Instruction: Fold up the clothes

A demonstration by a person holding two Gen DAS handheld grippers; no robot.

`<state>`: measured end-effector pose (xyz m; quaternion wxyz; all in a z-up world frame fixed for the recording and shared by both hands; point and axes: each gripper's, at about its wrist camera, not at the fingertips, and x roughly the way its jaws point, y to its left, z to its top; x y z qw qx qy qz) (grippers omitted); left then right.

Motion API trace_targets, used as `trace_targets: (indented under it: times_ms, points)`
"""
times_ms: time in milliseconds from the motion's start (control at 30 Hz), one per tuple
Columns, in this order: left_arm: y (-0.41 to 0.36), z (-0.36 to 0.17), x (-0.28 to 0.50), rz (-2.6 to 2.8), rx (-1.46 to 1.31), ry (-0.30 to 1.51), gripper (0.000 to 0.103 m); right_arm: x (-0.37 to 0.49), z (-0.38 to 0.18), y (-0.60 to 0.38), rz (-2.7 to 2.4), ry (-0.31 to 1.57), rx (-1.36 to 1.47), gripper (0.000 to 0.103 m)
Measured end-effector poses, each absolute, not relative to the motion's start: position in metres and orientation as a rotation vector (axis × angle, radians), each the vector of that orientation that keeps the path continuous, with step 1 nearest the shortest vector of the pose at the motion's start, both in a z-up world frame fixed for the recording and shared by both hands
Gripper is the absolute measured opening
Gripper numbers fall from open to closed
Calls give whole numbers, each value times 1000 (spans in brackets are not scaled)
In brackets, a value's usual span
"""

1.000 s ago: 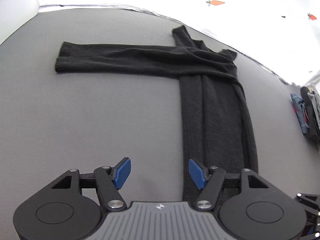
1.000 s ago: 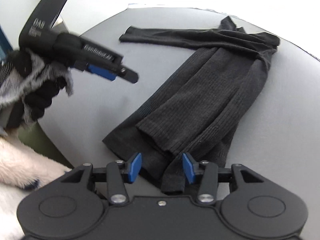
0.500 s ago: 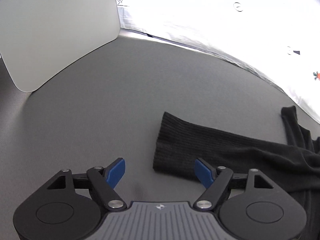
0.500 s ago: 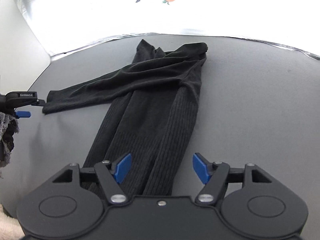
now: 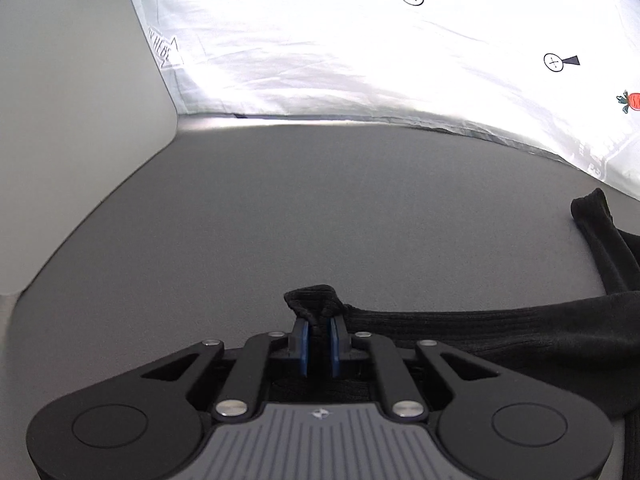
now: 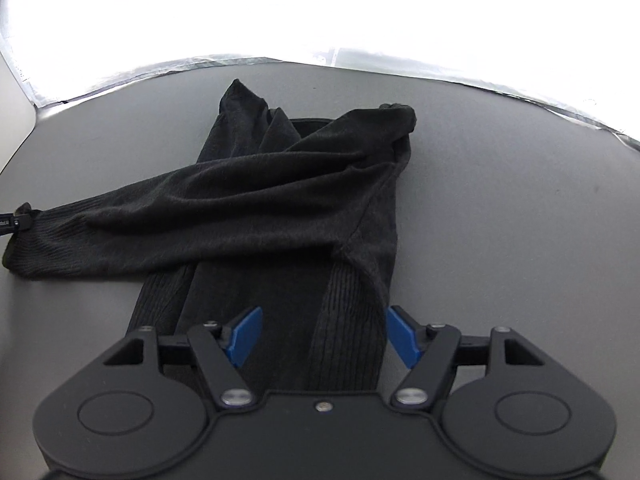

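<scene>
A dark grey felt-like table [image 6: 500,200] fills the room's foreground, bordered at its far edge by a bright white sheet [image 5: 360,60] printed with small carrots, buttons and black marks, while a pale grey panel [image 5: 72,120] stands along the table's left side. A black ribbed sweater [image 6: 280,208] lies flat near the middle of the table, its body folded into a narrow lengthwise strip and one sleeve [image 6: 120,228] stretched out sideways to the left across it. The left gripper [image 5: 319,340] is clamped on that sleeve's cuff [image 5: 314,302], the blue pads pressed close together with a bunch of knit poking up between them. The right gripper [image 6: 322,338] hangs just above the lower part of the folded body, its blue-padded jaws spread wide on either side of the ribbed fabric and holding nothing.
</scene>
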<state>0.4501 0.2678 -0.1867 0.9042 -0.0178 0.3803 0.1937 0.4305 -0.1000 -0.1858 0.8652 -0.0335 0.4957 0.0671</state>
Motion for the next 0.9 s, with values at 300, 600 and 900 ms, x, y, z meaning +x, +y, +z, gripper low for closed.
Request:
trace_targets:
  times_ms: [300,600,900]
  points:
    - [300,-86,432,492,-166,531,12,436,-190,-96,149,1006,-111,70]
    - [291,-88,432,467,-121,543,12,374,-183,-121,153,1060,-121,71]
    - [264,-54,411,407,-91,455,12,298,-176,-143,196,1130,-116,59]
